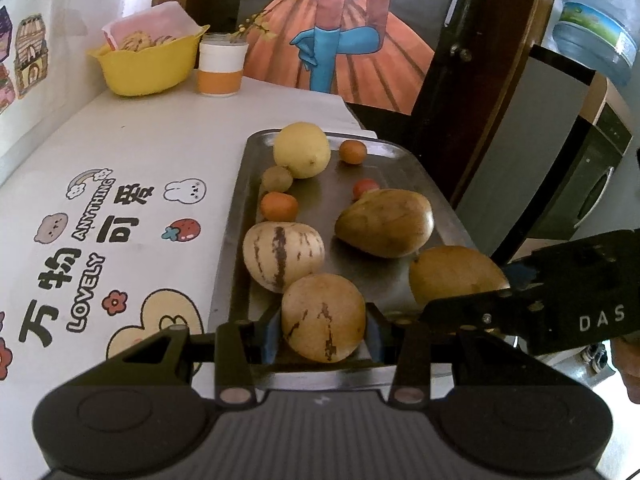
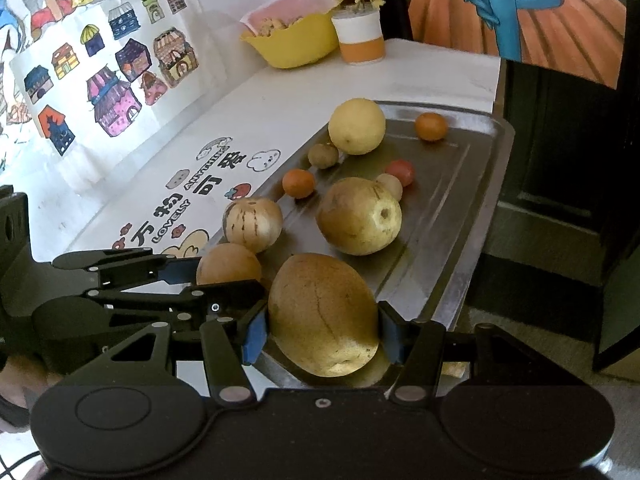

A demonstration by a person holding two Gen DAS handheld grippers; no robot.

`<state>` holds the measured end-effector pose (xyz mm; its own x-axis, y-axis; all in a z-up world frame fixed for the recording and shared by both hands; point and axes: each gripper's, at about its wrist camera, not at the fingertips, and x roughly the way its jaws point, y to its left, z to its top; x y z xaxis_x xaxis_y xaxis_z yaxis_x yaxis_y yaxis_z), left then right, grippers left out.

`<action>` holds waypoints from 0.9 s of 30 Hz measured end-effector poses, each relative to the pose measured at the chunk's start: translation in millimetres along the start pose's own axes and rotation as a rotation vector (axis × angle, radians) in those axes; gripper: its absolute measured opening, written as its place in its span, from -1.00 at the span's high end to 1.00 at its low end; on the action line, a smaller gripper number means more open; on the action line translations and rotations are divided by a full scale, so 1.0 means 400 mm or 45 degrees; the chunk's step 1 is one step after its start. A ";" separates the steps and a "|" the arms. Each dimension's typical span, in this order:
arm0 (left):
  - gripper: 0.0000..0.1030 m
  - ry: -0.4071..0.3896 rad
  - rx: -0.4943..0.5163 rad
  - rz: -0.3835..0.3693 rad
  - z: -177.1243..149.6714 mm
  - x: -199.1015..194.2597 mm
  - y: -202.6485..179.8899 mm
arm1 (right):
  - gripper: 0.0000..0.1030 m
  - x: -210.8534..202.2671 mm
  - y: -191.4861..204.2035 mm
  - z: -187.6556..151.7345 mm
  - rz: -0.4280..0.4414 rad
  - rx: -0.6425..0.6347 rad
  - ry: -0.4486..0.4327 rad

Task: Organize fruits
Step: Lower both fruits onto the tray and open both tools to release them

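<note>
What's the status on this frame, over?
Left tongs shut on tan purple-streaked melon. Right tongs shut on brownish-yellow mango. Both at silver metal tray near end, nothing blocking.

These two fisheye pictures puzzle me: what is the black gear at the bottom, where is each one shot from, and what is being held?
There is no robot. A person holds a pair of hand-operated tongs in each hand, with a camera on each looking forward along its two fingers.

The left wrist view shows the left tongs closed around a striped tan fruit. The right wrist view shows the right tongs gripping a large brownish-yellow fruit. Each pair also shows in the other's picture.

Both fruits are at the near end of a metal tray on a white table. The tray also holds more fruit, including a yellow round fruit and small orange ones. A yellow bowl stands at the far end.
</note>
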<state>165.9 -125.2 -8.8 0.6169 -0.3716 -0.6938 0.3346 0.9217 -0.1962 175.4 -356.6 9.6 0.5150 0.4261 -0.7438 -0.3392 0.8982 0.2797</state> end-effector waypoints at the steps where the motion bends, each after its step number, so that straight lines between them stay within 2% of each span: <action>1: 0.11 0.001 -0.004 0.002 0.000 0.001 0.003 | -0.13 -0.001 0.003 -0.002 -0.008 -0.014 -0.012; 27: 0.10 -0.039 -0.037 0.078 -0.010 0.001 0.013 | -0.13 0.021 0.065 -0.074 -0.212 -0.225 -0.253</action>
<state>164.9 -120.2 -12.7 0.6574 -0.3172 -0.6835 0.2751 0.9455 -0.1742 147.7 -332.8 -7.3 0.7130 0.3031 -0.6322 -0.3598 0.9321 0.0410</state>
